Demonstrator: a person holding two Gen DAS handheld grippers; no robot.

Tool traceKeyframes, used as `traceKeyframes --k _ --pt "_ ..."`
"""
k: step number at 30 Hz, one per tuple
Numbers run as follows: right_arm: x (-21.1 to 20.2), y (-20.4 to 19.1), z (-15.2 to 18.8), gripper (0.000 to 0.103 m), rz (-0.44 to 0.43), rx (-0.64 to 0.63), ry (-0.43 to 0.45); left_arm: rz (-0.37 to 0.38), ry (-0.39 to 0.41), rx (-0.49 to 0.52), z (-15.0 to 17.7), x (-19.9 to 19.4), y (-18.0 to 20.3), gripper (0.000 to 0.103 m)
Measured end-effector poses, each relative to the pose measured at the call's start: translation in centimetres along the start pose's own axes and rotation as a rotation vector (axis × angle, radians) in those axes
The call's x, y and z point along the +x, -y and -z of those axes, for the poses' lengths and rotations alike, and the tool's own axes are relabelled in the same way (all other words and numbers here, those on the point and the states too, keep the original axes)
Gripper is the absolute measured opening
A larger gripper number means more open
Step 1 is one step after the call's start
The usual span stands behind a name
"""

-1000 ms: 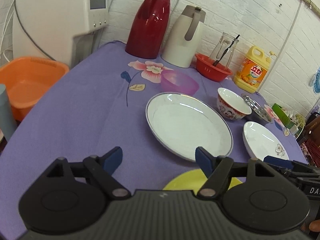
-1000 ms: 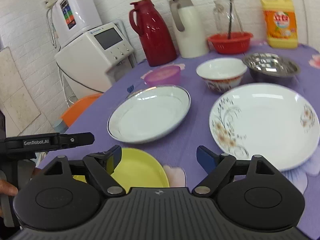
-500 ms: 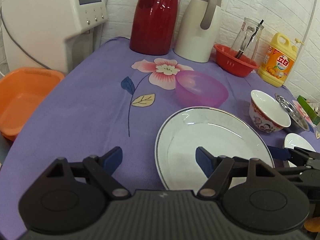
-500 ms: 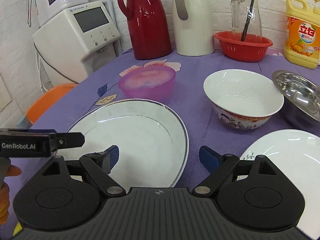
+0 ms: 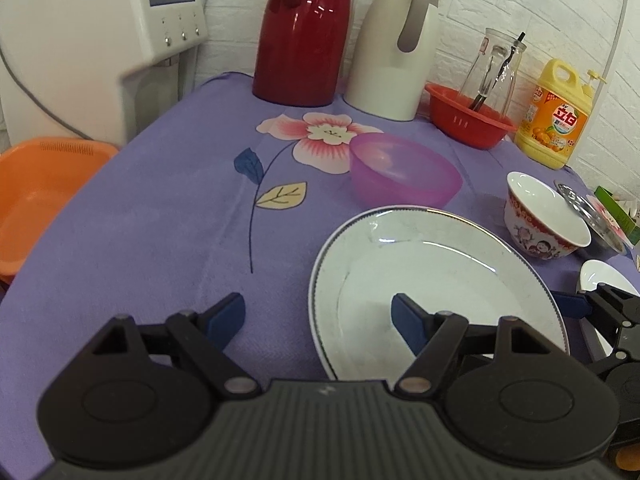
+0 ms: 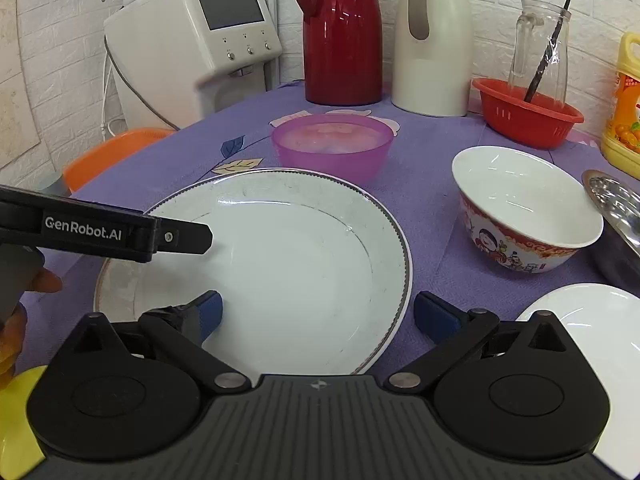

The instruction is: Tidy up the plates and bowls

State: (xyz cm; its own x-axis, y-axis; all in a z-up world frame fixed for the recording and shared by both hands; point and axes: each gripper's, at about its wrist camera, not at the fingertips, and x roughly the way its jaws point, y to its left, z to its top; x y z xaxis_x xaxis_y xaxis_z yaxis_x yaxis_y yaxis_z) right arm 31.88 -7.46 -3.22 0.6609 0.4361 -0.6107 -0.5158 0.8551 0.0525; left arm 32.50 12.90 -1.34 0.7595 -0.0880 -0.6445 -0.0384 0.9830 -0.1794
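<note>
The purple tablecloth (image 5: 160, 216) carries everything you have to sort. The biggest piece is the white plate (image 6: 288, 264) with the dark rim, lying flat right in front of both tools, and it looks like the one to take now. Your right gripper (image 6: 318, 314) has its fingers wide apart and empty, one tip over the plate's near inner slope and the other outside the rim on the cloth, so the rim sits between them. Your left gripper (image 5: 318, 318) is just as open and empty, straddling the plate's left edge.

To do this well, I would grip with one tool only: lower it until one finger slips under the lip, then close on the rim, not on the slick sloping face, and keep the other tool out of the way. Lift level so the plate does not swing.

Behind it stands the pink plastic bowl (image 6: 332, 146), close to the plate's far edge, so don't push forward. To the right are the painted bowl (image 6: 524, 208), a second white plate (image 6: 596, 320) and a steel bowl (image 6: 616, 200). A yellow plate (image 6: 20, 432) peeks in at the lower left.
</note>
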Motion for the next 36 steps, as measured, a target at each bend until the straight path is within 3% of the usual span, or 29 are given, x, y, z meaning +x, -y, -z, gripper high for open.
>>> traceKeyframes --k 10,13,15,17,30,36 --pt "0.3 0.1 0.0 0.103 0.004 0.002 0.029 0.028 -0.007 0.066 0.3 -0.1 0.5 0.073" --pt "0.0 -0.1 0.0 0.103 -0.012 0.009 0.03 0.071 -0.006 0.101 0.6 -0.1 1.0 0.061" --pt "0.0 -0.3 0.0 0.103 -0.008 0.002 0.031 0.086 -0.004 0.124 0.7 -0.1 1.4 0.046" --pt "-0.1 -0.3 0.1 0.103 -0.008 -0.001 0.034 0.108 -0.004 0.134 0.7 -0.1 1.5 0.042" --pt "-1.2 -0.7 -0.5 0.103 -0.027 0.038 0.029 0.119 0.01 0.086 0.3 -1.1 1.0 0.039" --pt "-2.7 -1.4 -0.7 0.103 -0.01 0.038 0.073 0.125 0.037 0.083 0.1 -2.2 1.3 0.039"
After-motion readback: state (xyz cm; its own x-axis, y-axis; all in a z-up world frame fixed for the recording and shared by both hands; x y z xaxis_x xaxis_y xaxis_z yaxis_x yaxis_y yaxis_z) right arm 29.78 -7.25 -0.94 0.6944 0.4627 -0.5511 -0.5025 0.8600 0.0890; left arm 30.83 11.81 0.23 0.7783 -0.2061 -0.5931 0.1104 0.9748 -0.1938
